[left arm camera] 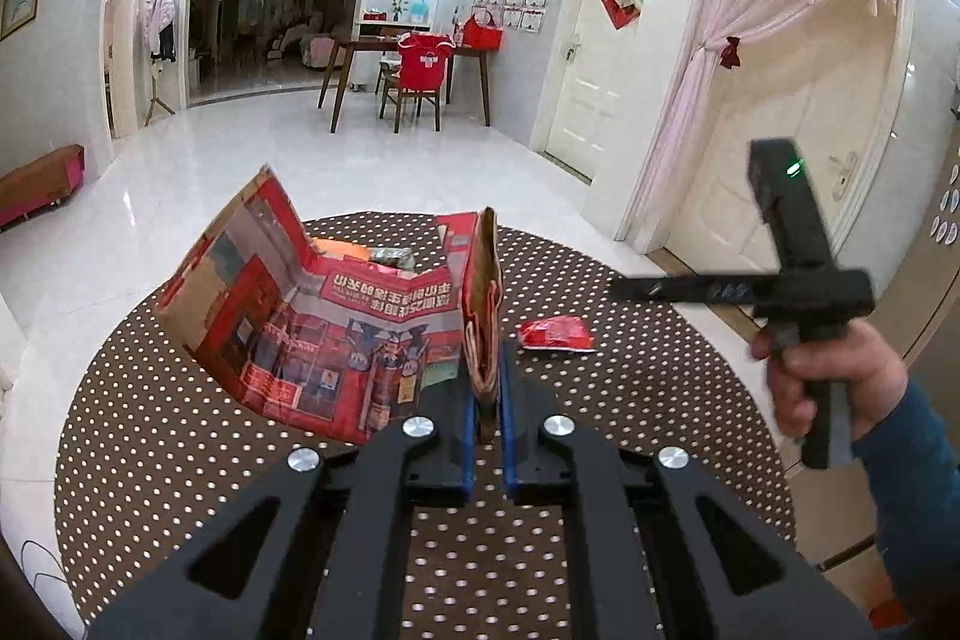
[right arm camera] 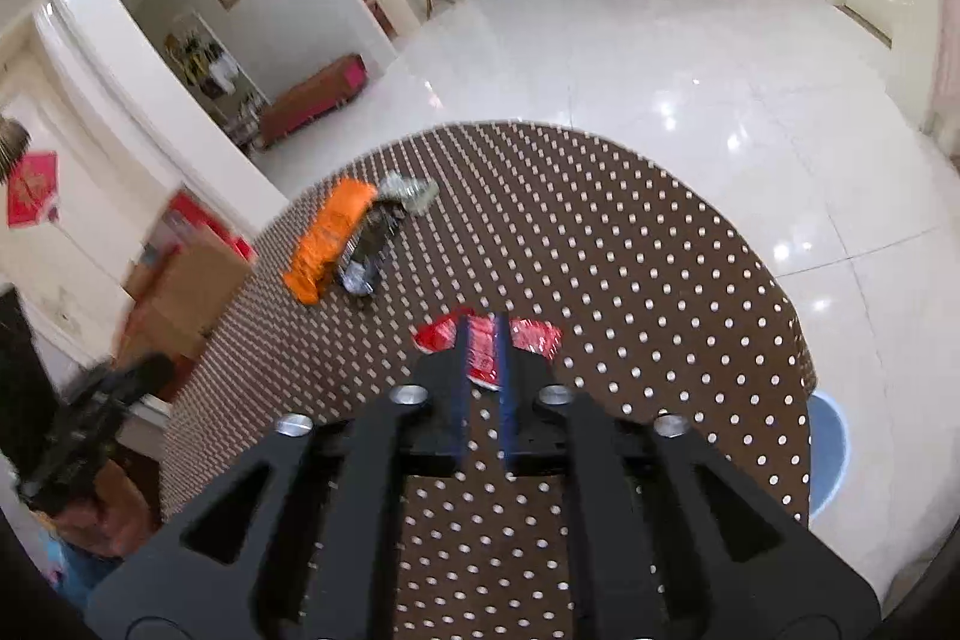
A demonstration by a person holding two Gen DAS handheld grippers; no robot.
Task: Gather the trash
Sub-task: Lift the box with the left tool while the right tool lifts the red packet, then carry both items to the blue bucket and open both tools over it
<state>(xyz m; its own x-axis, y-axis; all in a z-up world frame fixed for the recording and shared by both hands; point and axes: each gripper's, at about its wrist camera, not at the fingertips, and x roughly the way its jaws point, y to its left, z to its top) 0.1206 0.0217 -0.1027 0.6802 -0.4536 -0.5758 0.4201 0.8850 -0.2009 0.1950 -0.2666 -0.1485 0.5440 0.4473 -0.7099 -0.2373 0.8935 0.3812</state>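
The left gripper (left arm camera: 486,388) is closed tight on the folded edge of a red printed paper bag (left arm camera: 312,328), its blue pads pinching the brown paper and holding the bag up off the table (left arm camera: 630,400), mouth gaping toward the far side. The bag's side carries a white banner of large Chinese characters, seen mirrored and upside down from here, above cartoon figures and small panels of print too fine to read. The right gripper (right arm camera: 483,358) has its jaws parted a little way, hanging just over a red wrapper (right arm camera: 486,340) that lies flat on the brown, white-dotted tablecloth; I cannot tell whether the pads touch it, and any lettering on it is too small to make out. In the left wrist view that same wrapper sits just to the right of the bag, and the person's right hand (left arm camera: 828,376), in a blue sleeve, grips the handle of the other tool. Farther back on the table lie an orange packet (right arm camera: 330,238), a dark wrapper (right arm camera: 369,250) beside it and a crumpled silvery one (right arm camera: 408,193) just behind, their labels blurred.
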